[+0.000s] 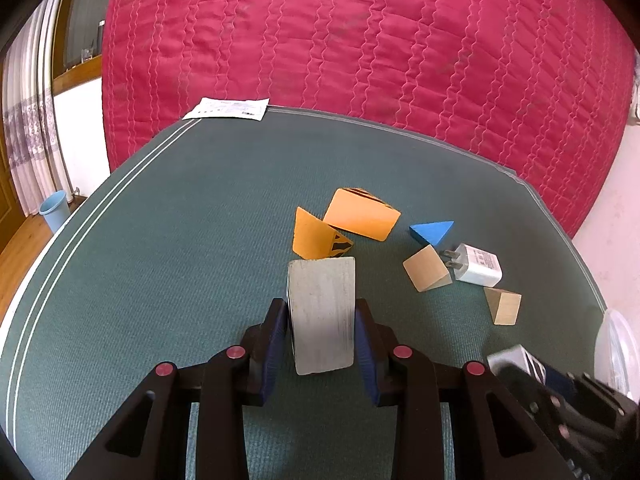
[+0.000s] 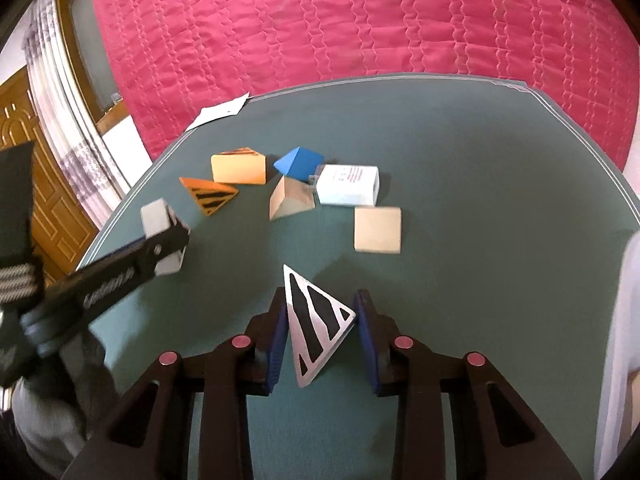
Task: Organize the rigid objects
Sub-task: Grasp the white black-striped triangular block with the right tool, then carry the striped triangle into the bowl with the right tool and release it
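Observation:
My left gripper (image 1: 321, 320) is shut on a grey-white wedge block (image 1: 322, 314), held over the green mat; it also shows from the right wrist view (image 2: 160, 236). My right gripper (image 2: 322, 322) is shut on a white triangular block with black stripes (image 2: 314, 322). On the mat lie two orange striped wedges (image 1: 362, 214) (image 1: 316, 234), a blue wedge (image 1: 432, 230), two plain wooden wedges (image 1: 426, 268) (image 1: 503, 306) and a white USB charger (image 1: 478, 266).
The green mat (image 1: 180, 220) covers a table in front of a red quilted bed (image 1: 360, 40). A paper sheet (image 1: 228, 109) lies at the mat's far edge. A clear plastic container (image 1: 616, 344) stands at the right edge. A blue bin (image 1: 54, 210) is on the floor, left.

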{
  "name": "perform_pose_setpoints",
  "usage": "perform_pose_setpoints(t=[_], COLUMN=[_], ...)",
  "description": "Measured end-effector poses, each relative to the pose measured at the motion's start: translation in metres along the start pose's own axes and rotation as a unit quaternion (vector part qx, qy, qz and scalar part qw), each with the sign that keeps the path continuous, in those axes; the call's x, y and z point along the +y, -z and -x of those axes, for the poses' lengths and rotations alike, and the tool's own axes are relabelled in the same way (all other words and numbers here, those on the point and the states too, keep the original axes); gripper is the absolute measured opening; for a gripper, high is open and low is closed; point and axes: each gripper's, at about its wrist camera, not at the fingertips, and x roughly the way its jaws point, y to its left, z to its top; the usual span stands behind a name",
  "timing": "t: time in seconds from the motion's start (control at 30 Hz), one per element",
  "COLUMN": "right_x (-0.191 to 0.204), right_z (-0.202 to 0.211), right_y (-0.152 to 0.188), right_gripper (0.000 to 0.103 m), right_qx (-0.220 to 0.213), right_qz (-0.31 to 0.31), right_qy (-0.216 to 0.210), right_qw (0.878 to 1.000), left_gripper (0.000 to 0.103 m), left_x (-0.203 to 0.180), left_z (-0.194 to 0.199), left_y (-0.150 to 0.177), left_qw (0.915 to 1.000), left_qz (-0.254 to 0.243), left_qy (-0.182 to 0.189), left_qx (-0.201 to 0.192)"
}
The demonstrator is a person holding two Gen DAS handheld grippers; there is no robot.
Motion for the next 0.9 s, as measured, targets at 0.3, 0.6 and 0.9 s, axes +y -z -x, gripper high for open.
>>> perform_pose_setpoints(t=[0.3,0.6,0.9], right_x=[-0.003,-0.001,-0.024], right_z=[0.032,0.055,0.096], right_y=[0.015,0.023,0.027], right_gripper=[0.031,0.031,0.031], right_qx=[-0.012,-0.026,-0.059], right_qz=[-0.003,-0.002,-0.023], right_qy=[-0.007,-0.014,0.013], right_qw=[1.000,1.000,0.998], left_gripper=[0.035,0.035,0.035], left_x=[-0.001,-0.001,-0.006], left_z=[0.001,0.002,0.005], left_y=[-0.001,-0.001,0.000], left_qw=[1.0000,0.9999,0.9996], left_qz=[-0.005,-0.010,-0.022], left_qy=[0.000,0.000,0.012], left_qx=[-0.005,-0.009,-0.013])
